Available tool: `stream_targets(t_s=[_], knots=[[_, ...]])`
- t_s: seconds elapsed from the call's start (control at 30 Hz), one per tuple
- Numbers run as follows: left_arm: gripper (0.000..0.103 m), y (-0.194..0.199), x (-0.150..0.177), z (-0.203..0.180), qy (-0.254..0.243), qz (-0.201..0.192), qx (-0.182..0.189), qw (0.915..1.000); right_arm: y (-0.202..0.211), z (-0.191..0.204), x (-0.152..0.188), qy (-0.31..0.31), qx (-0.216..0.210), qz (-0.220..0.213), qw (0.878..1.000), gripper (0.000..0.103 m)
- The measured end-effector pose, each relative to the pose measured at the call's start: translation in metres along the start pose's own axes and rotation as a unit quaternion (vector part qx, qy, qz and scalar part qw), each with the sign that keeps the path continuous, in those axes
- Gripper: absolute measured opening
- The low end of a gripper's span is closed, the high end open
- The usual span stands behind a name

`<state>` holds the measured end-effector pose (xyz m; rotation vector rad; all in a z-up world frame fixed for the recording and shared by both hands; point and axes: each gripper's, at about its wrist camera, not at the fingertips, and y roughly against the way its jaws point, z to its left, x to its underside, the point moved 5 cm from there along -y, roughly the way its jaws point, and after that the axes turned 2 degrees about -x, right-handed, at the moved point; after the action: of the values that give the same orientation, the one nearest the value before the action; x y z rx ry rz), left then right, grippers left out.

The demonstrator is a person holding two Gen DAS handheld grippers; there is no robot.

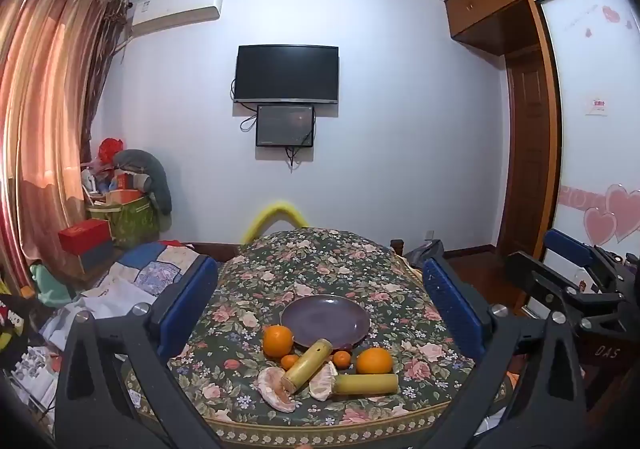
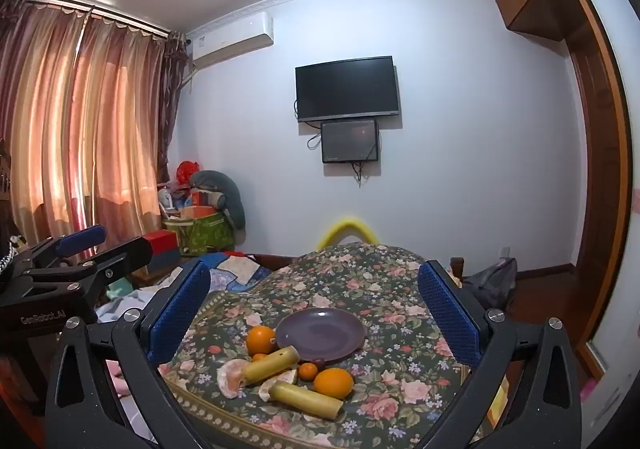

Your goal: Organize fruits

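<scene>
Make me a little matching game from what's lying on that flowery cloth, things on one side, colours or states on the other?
Things:
1. plate
2. big fruit left of the plate
3. stick leaning on the plate
4. gripper fingers

Descriptions:
A. yellow-green
B. purple, nothing on it
C. blue pads, spread wide
D. orange, whole

Pairs: 1-B, 2-D, 3-A, 4-C

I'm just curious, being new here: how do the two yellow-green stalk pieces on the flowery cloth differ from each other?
The left stalk piece lies diagonally, its far end leaning on the purple plate; the right stalk piece lies flat, roughly sideways, near the cloth's front edge. The left one shows a small dark hole near its far end; the right one shows none. Both are yellow-green cylinders, each touching a peeled citrus piece.
</scene>
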<state>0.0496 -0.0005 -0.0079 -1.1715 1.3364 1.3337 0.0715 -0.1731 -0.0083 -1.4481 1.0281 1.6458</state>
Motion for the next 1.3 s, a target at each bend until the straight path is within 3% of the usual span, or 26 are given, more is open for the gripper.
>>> stream_targets(t_s=[0.2,0.3,1.3], knots=[[0.103,0.003,0.004,0.007,0.01,0.004,0.008,0.9999,0.0,-0.001,0.0,-0.005,0.0,0.001,1.0,0.103],[0.103,-0.013,0.009,0.01,0.009,0.022,0.009,0.9997,0.0,-0.003,-0.001,-0.006,0.002,0.0,1.0,0.103],[0.103,-0.008,0.0,0.002,0.002,0.014,0.013,0.9998,-0.004,-0.003,0.001,-0.002,0.005,-0.003,1.0,0.103]])
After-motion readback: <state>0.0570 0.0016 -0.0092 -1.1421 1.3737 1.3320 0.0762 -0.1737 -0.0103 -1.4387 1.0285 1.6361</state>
